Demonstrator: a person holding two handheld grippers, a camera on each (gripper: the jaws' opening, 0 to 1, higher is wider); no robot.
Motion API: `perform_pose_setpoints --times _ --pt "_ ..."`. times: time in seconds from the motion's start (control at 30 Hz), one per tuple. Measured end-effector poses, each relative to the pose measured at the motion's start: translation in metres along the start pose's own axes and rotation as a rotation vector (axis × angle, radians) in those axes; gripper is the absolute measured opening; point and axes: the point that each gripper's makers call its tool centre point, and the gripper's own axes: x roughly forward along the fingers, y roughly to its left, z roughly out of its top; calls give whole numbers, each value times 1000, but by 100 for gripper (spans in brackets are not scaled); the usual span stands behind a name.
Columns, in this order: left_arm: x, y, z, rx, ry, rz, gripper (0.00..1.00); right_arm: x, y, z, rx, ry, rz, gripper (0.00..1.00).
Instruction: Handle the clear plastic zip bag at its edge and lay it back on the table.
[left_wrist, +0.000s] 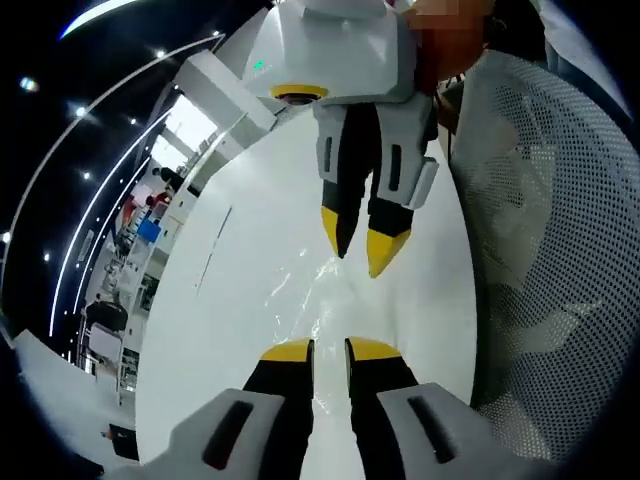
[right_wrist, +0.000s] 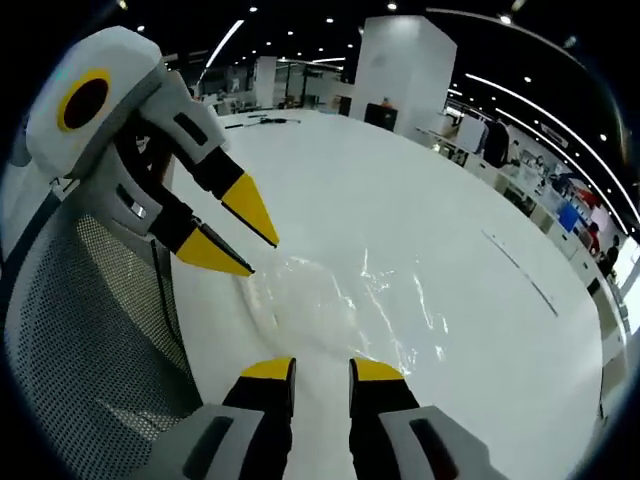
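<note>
My left hand-held gripper (left_wrist: 329, 350) and right hand-held gripper (right_wrist: 321, 369) hovered slightly spread, the zip bag (right_wrist: 340, 300) at twelve o'clock on the bench (right_wrist: 420, 210).

Left gripper view: low over the white table (left_wrist: 230, 330), close, facing the right gripper (left_wrist: 355, 240) across the clear zip bag (left_wrist: 310, 290). Right gripper view: opposite side of the bag (right_wrist: 340, 300), close, facing the left gripper (right_wrist: 235, 240). Shared: bag, table (right_wrist: 450, 250), mesh chair (right_wrist: 90, 340).

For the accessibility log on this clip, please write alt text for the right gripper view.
A clear plastic zip bag lies crinkled on a white table, between the right gripper at the bottom, jaws slightly apart, and the left gripper reaching in from the left with open yellow-tipped jaws at the bag's edge. A mesh chair back stands at left.
</note>
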Motion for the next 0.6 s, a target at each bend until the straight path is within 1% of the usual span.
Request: perform_pose_setpoints --times 0.07,0.13,0.27,0.33,0.37,0.43,0.53,0.6 --pt "2 6 -3 -32 5 9 10 1 -2 1 30 -8 1 17" --pt "3 14 -8 -61 13 21 10 1 -3 2 79 -15 8 16" --pt "8 29 -20 -117 30 37 10 4 -7 3 104 -7 4 14" --pt "11 37 -25 -158 39 43 11 4 -8 4 121 -2 3 14" --pt "13 41 -28 -191 40 46 11 6 -10 4 131 1 4 14" --pt "19 46 -35 -245 57 35 13 8 -9 6 159 3 12 14" --pt "28 54 -46 -289 76 36 14 12 -11 8 174 6 14 14" --pt "34 58 -53 -335 88 30 16 12 -11 10 189 6 12 12"
